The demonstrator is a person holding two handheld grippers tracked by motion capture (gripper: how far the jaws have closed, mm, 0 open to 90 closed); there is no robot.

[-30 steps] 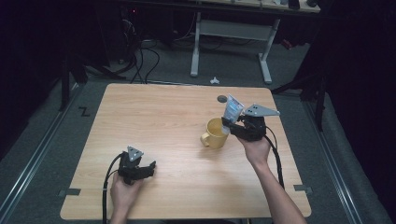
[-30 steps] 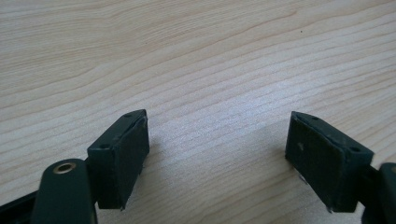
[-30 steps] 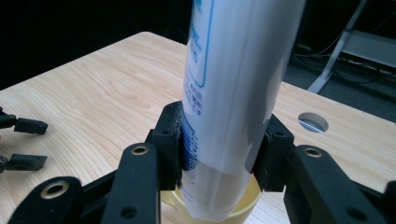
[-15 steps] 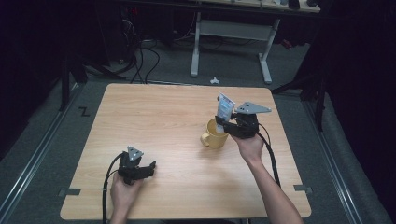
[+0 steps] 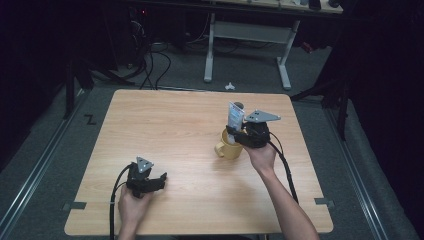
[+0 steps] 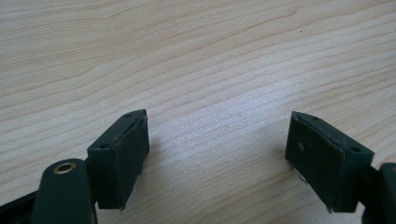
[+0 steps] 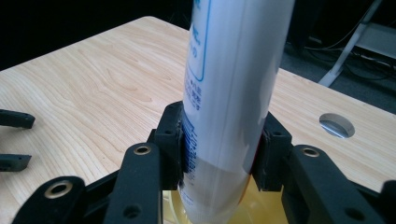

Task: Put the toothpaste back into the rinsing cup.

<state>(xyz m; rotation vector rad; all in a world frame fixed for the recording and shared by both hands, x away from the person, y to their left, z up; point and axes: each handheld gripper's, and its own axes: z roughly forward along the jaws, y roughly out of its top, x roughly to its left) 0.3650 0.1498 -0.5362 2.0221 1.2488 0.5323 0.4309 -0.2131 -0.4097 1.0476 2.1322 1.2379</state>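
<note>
Currently, a white tube (image 7: pixel 231 93) is being clenched between the pads of the right gripper (image 7: pixel 219 154) and is being held upright with its lower end inside the yellow mug (image 5: pixel 229 146) on the table (image 5: pixel 165 130). Placement is judged nearly finished; release is remaining. The left gripper (image 6: pixel 217 154) is being rested spread wide and empty near the table's front edge.

On the desk (image 5: pixel 180 125) the mug (image 5: pixel 227 148) stands right of centre. The tube (image 5: pixel 235 116) stands upright over it, lower end inside (right gripper (image 5: pixel 239 134) around it). The left gripper (image 5: pixel 159 181) rests near the front left, well apart.
</note>
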